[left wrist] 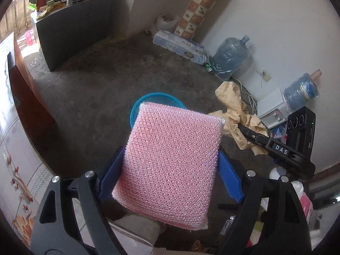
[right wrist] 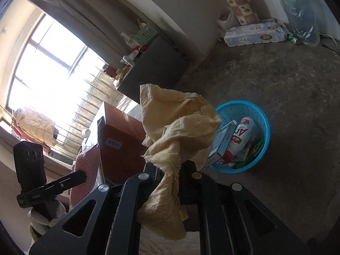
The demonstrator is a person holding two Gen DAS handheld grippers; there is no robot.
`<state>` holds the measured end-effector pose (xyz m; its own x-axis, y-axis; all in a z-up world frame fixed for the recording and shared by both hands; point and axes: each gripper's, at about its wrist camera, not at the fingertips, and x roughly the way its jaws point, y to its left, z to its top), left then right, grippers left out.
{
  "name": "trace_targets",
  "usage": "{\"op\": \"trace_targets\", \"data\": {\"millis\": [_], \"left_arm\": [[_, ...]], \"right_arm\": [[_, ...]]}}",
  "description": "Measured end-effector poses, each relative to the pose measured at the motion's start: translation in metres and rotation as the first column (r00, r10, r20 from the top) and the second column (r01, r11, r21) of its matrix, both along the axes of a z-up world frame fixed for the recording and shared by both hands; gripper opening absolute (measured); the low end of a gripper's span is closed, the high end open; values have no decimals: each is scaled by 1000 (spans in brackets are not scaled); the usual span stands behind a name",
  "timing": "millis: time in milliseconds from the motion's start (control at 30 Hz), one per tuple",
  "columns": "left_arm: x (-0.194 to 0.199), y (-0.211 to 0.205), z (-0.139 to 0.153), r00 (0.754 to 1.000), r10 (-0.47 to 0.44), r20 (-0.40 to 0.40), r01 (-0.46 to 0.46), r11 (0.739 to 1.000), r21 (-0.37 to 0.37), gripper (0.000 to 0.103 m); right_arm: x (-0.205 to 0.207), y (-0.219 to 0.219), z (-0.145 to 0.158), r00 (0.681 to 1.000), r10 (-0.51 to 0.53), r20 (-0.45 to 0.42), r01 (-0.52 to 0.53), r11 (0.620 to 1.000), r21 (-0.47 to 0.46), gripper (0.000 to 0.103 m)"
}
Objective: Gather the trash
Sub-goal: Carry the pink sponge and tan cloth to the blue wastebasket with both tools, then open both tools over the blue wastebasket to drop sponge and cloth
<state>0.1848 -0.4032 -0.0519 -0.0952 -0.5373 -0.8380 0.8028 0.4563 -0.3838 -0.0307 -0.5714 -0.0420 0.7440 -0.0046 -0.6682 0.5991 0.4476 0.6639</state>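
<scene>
My left gripper (left wrist: 170, 170) is shut on a pink mesh scouring sponge (left wrist: 170, 155), held upright in the air between its blue pads. The sponge hides most of a blue plastic basket (left wrist: 138, 108) on the floor beyond it. My right gripper (right wrist: 169, 167) is shut on a crumpled yellowish paper towel (right wrist: 180, 125), held above the floor to the left of the same blue basket (right wrist: 263, 127). The basket holds a white and red bottle (right wrist: 240, 140), a small box (right wrist: 221, 142) and wrappers. In the left wrist view the right gripper (left wrist: 250, 133) and its paper (left wrist: 231, 104) show at the right.
The floor is bare concrete (left wrist: 106, 80). A dark cabinet (left wrist: 74, 31) with clutter on top stands at the far wall. A toilet paper pack (left wrist: 180, 46), two water jugs (left wrist: 231, 57) and a white appliance (left wrist: 274, 108) line the right wall. A brown box (right wrist: 119, 140) sits left of my right gripper.
</scene>
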Motion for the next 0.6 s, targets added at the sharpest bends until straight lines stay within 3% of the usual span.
{"op": "trace_targets", "data": {"millis": [133, 333, 467, 567, 600], "left_arm": [[10, -74, -55, 995, 16, -102, -7, 996, 90, 80], [39, -149, -130, 981, 137, -139, -111, 978, 176, 83], [51, -170, -162, 967, 193, -165, -157, 965, 209, 83], [54, -174, -170, 963, 197, -185, -161, 968, 193, 84], [53, -175, -171, 962, 192, -195, -157, 971, 182, 84]], "right_arm": [[12, -25, -68, 997, -60, -55, 67, 987, 146, 9], [28, -64, -164, 979, -166, -116, 196, 922, 334, 10], [46, -83, -211, 961, -214, -174, 265, 890, 372, 13], [62, -88, -237, 954, -199, -225, 275, 881, 385, 22], [67, -89, -242, 948, -195, -252, 281, 884, 373, 30]]}}
